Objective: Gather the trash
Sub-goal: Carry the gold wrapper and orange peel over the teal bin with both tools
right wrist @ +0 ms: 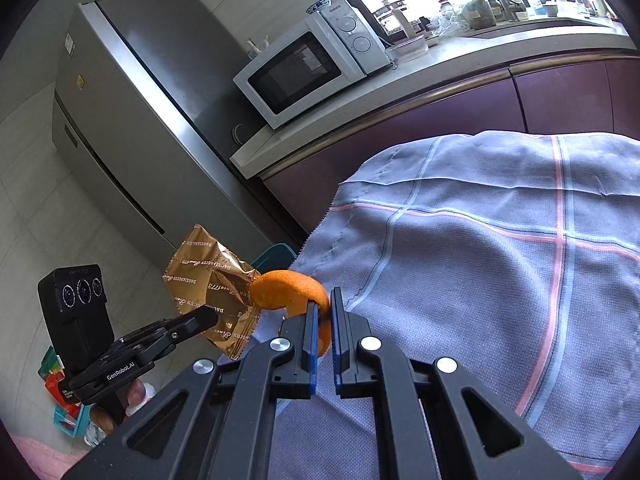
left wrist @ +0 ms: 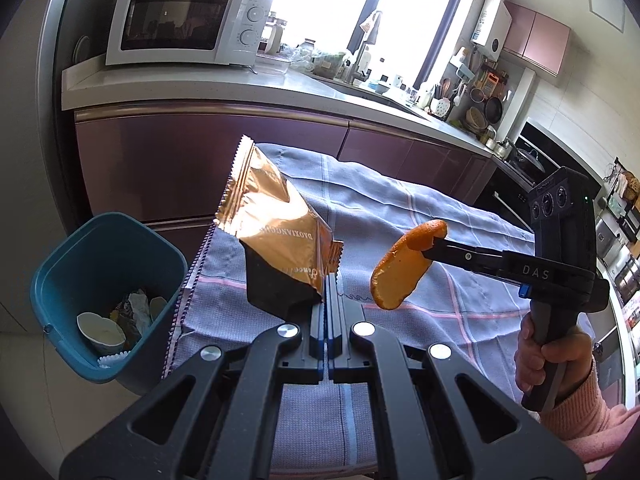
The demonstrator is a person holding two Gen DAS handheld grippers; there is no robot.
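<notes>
While both pieces hang in the air over the tablecloth, the gold wrapper is clamped in the closed left gripper, nearer the blue bin off the cloth's left edge. Orange peel, long axis diagonal, is pinched by the right gripper, farther away.

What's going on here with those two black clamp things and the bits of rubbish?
A person is clearing trash with a hand-held gripper in each hand. The left hand-held gripper is shut on a gold snack wrapper, held up above the checked cloth. The right hand-held gripper is shut on an orange peel, also lifted clear of the cloth. A blue bin stands on the floor beside the table, with cups and paper already inside. Neither piece has been dropped in yet.
</notes>
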